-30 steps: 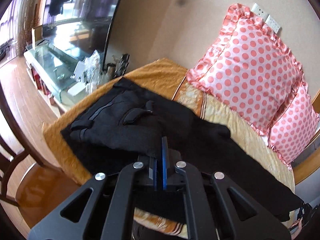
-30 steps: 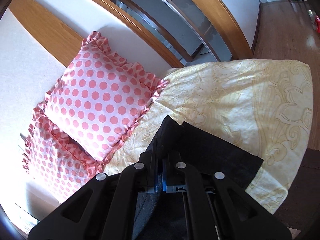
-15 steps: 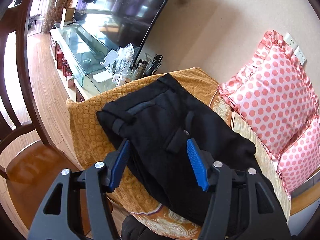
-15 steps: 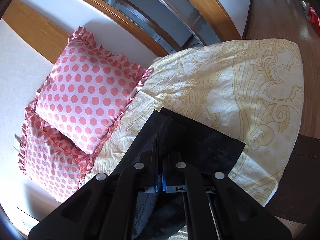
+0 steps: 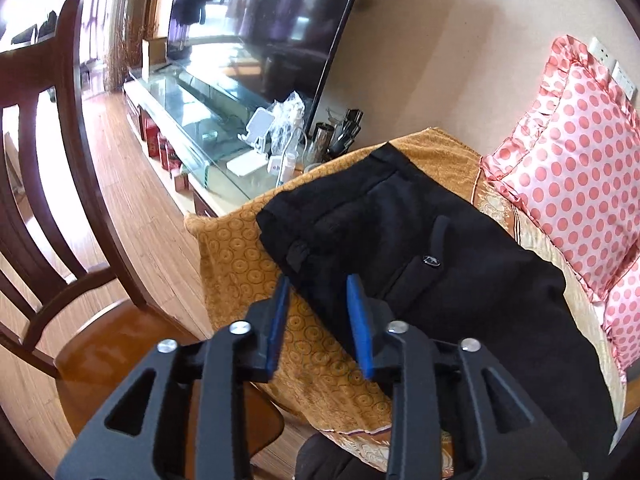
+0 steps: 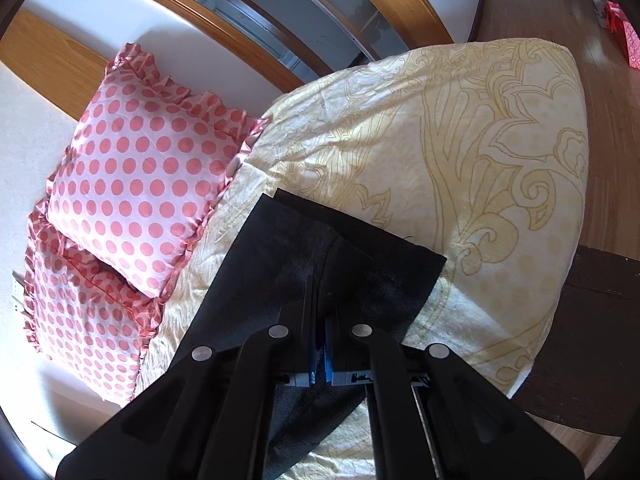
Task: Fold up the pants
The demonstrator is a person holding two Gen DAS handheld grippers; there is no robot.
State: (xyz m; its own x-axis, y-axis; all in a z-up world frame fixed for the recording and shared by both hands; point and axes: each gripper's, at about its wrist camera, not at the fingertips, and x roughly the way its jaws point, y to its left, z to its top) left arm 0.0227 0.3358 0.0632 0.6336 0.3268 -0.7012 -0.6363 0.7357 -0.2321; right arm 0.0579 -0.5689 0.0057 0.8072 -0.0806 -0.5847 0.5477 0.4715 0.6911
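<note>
Black pants [image 5: 440,280] lie spread over the orange bed cover [image 5: 240,264], waist end with belt loops and a pocket toward the left. My left gripper [image 5: 316,292] hovers at the waist's near corner with its jaws closing. The fabric edge lies between the blue pads [image 5: 276,320], which do not press on it. In the right wrist view the leg end of the pants [image 6: 360,252] rests on the yellow bedspread [image 6: 460,140]. My right gripper [image 6: 319,284] is shut on a pinched fold of that leg just behind the hem.
Pink polka-dot pillows [image 5: 576,160] [image 6: 136,176] lean on the wall behind the pants. A dark wooden chair [image 5: 60,200] stands close on the left. A glass stand [image 5: 192,112] with small items and a television [image 5: 260,20] are beyond. Dark furniture [image 6: 600,280] borders the bedspread at right.
The left gripper let go of the pants, opened wide, shifted to the waist's near corner, and has since narrowed. The right gripper, still shut on the leg, sank toward the bedspread.
</note>
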